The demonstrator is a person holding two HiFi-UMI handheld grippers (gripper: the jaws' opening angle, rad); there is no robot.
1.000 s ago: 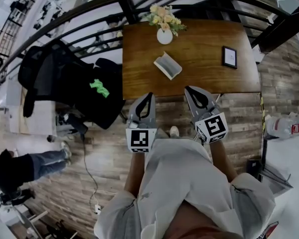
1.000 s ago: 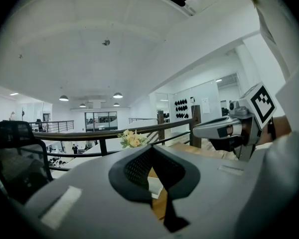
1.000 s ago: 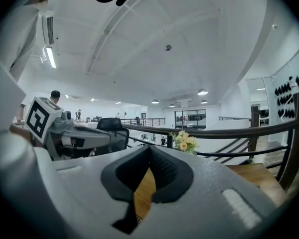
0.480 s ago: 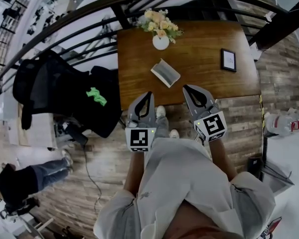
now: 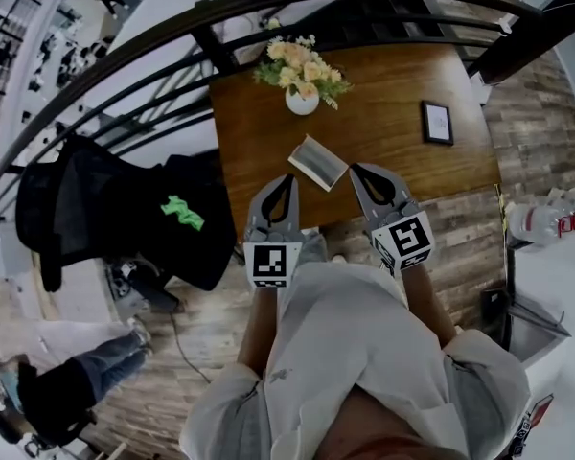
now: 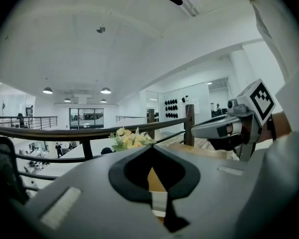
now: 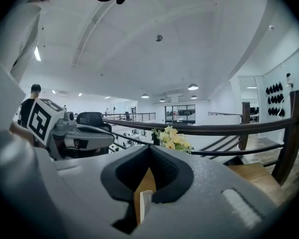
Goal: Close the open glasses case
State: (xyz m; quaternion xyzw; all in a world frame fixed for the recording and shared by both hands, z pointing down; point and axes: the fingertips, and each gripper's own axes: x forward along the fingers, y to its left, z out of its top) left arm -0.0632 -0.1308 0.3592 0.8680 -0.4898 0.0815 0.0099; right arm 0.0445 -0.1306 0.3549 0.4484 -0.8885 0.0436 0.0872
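The open glasses case lies near the front edge of the wooden table, its pale lid raised and its grey lining showing. My left gripper is shut and empty, with its tips over the table's front edge just left of the case. My right gripper is also shut and empty, its tips just right of the case. In the left gripper view the left gripper's jaws meet, and only a sliver of table shows through them. The right gripper looks the same in the right gripper view.
A white vase of flowers stands at the table's back left, and a small framed picture lies at the right. A curved dark railing runs behind the table. A black jacket hangs to the left.
The person has stepped towards the table, so the case and the table edge now lie right at both grippers' tips. Both grippers stay shut.
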